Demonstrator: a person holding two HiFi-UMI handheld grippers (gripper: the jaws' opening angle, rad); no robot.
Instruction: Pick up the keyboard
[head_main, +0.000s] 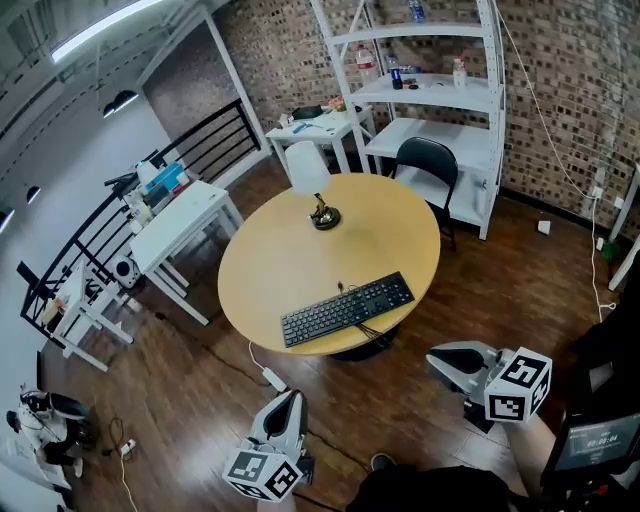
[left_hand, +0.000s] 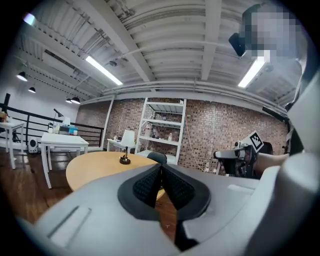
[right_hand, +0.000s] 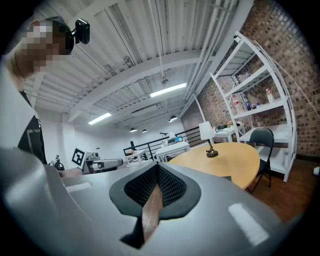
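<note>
**Head view.** The keyboard is black and lies flat on the round wooden table, close to the table edge nearest you. It sits diagonally, w/ its right end farther from you. Nothing touches it.

**L gripper**. You hold it over the wood floor, short of the table, w/ the tip aimed toward the keyboard's left end and well apart from it. In the left gripper view the jaws of the L gripper are pressed together, pads meeting along one line, w/ nothing between them.

**R gripper**. It is over the floor to the right of the table, w/ the tip aimed at the table edge and clear of the keyboard. In the right gripper view the jaws of the R gripper are likewise squeezed tight and empty.

**Bkgd.**
- A lamp w/ a white shade stands on the far half of the table.
- A black chair sits just behind the table.
- A white shelf unit stands against the brick wall.
- A white desk is at left, beside a black railing.
</note>
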